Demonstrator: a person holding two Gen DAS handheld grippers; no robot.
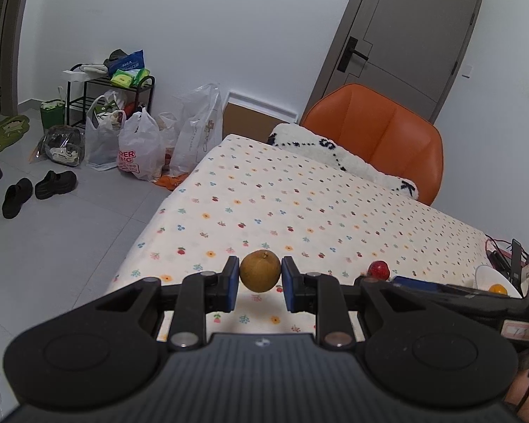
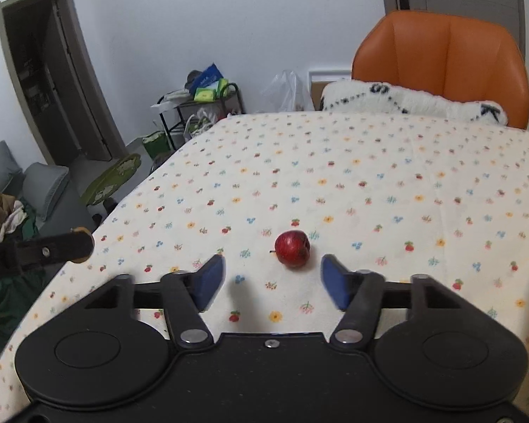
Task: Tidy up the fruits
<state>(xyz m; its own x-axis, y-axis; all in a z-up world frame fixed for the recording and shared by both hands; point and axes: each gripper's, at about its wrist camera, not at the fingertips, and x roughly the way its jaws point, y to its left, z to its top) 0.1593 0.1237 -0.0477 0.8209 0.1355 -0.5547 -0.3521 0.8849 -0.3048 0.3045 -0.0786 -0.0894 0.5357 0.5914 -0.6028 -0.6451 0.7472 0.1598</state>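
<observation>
My left gripper (image 1: 259, 282) is shut on a brown pear (image 1: 259, 270), its blue pads pressing both sides, over the near left part of the floral tablecloth (image 1: 264, 190). A red apple (image 2: 292, 248) lies on the cloth just ahead of my right gripper (image 2: 273, 280), which is open with its blue fingers (image 2: 211, 282) spread wider than the apple and still short of it. In the left wrist view the apple (image 1: 379, 269) shows to the right, and beyond it a white plate (image 1: 483, 275) holds an orange fruit (image 1: 498, 288).
An orange chair (image 2: 441, 63) with a white fluffy cushion (image 2: 405, 100) stands at the table's far side. Plastic bags (image 1: 137, 144), a rack (image 1: 113, 95) and shoes (image 1: 35, 190) sit on the floor to the left. Cables (image 1: 504, 250) lie beyond the plate.
</observation>
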